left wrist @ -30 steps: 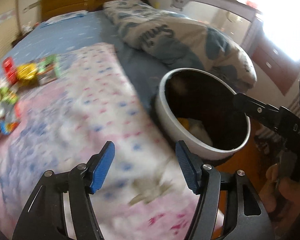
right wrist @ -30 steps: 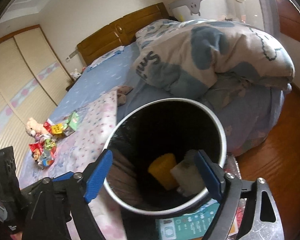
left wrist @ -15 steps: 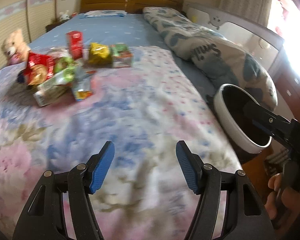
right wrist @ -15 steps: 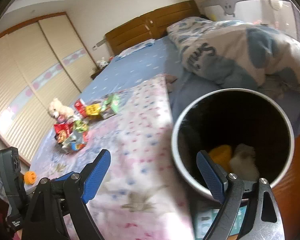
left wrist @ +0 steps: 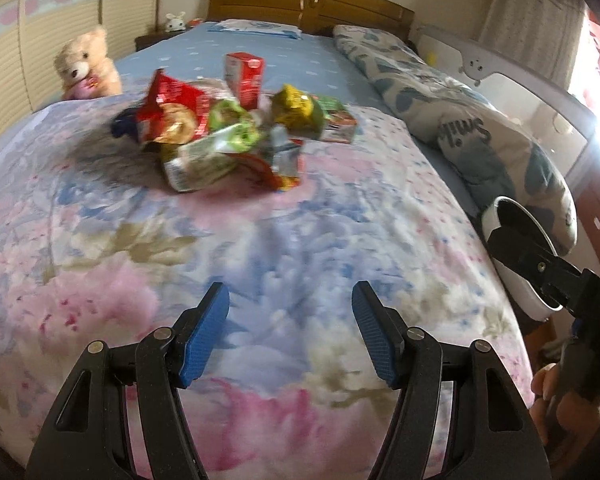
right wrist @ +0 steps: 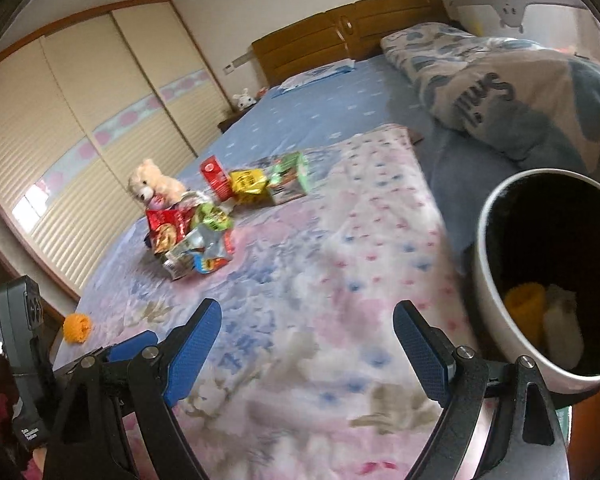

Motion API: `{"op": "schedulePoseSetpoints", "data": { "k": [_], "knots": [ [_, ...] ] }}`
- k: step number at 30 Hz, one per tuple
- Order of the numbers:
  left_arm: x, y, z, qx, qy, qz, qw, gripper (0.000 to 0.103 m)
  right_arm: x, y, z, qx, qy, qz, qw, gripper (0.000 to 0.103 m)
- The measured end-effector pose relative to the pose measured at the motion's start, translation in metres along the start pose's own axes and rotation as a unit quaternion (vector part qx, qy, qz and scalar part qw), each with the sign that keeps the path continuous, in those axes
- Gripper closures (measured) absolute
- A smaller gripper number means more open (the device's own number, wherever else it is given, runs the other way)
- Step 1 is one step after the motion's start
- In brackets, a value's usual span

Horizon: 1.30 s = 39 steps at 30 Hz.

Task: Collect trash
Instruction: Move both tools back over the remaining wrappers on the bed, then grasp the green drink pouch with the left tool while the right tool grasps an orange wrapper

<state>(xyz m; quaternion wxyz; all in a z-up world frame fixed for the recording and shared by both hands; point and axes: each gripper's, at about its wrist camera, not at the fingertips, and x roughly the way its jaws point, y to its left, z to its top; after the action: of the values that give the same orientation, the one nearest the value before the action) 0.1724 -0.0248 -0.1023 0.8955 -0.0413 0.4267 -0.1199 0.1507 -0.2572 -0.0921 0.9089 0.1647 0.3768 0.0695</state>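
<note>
one floral blanket (left wrist: 260,248), wooden headboard (left wrist: 308,4)

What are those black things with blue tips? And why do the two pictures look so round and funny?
Those are two grabbing tools. A person holds one in each hand, and each tool has a small camera that looks along its two blue fingers. The lens bends the picture, so it looks round.

One picture comes from the left tool, the other from the right tool. Both are open and hold nothing.

Below them is a bed with a flowery blanket. On it lies a pile of snack wrappers and a red carton. A teddy bear sits behind the pile. Beside the bed stands a white bin with some trash already inside.

In the left picture you can also see the right tool and the fingers that hold it.
</note>
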Motion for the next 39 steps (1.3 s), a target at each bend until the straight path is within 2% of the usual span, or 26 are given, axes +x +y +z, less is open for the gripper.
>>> {"op": "schedulePoseSetpoints", "data": {
  "k": [12, 23, 27, 31, 35, 36, 37, 38, 39],
  "knots": [
    [0.009, 0.054, 0.012, -0.024, 0.002, 0.040, 0.9989, 0.038, 0.042, 0.034, 0.003, -0.016, 0.018, 0.028, 0.999, 0.014],
    [0.037, 0.094, 0.049, -0.035, 0.010, 0.045, 0.9983, 0.038, 0.093, 0.059, 0.018, -0.015, 0.041, 0.069, 0.997, 0.016],
    [0.050, 0.106, 0.066, -0.035, 0.015, 0.036, 0.9986, 0.038, 0.113, 0.066, 0.026, -0.011, 0.052, 0.086, 0.995, 0.023],
    [0.062, 0.113, 0.081, -0.035, 0.018, 0.020, 0.9990, 0.038, 0.135, 0.069, 0.037, -0.002, 0.065, 0.094, 0.993, 0.033],
    [0.078, 0.116, 0.090, -0.041, 0.029, 0.001, 0.9988, 0.038, 0.154, 0.071, 0.044, 0.009, 0.078, 0.103, 0.992, 0.035],
    [0.081, 0.115, 0.091, -0.043, 0.031, -0.005, 0.9986, 0.038, 0.159, 0.071, 0.045, 0.011, 0.083, 0.103, 0.991, 0.038],
    [0.084, 0.113, 0.092, -0.041, 0.033, -0.007, 0.9986, 0.039, 0.165, 0.070, 0.045, 0.017, 0.089, 0.103, 0.990, 0.046],
    [0.084, 0.109, 0.092, -0.035, 0.028, -0.001, 0.9990, 0.043, 0.168, 0.069, 0.045, 0.022, 0.094, 0.106, 0.990, 0.052],
    [0.084, 0.107, 0.092, -0.029, 0.027, -0.004, 0.9992, 0.064, 0.172, 0.068, 0.044, 0.028, 0.100, 0.110, 0.988, 0.066]
  ]
}}
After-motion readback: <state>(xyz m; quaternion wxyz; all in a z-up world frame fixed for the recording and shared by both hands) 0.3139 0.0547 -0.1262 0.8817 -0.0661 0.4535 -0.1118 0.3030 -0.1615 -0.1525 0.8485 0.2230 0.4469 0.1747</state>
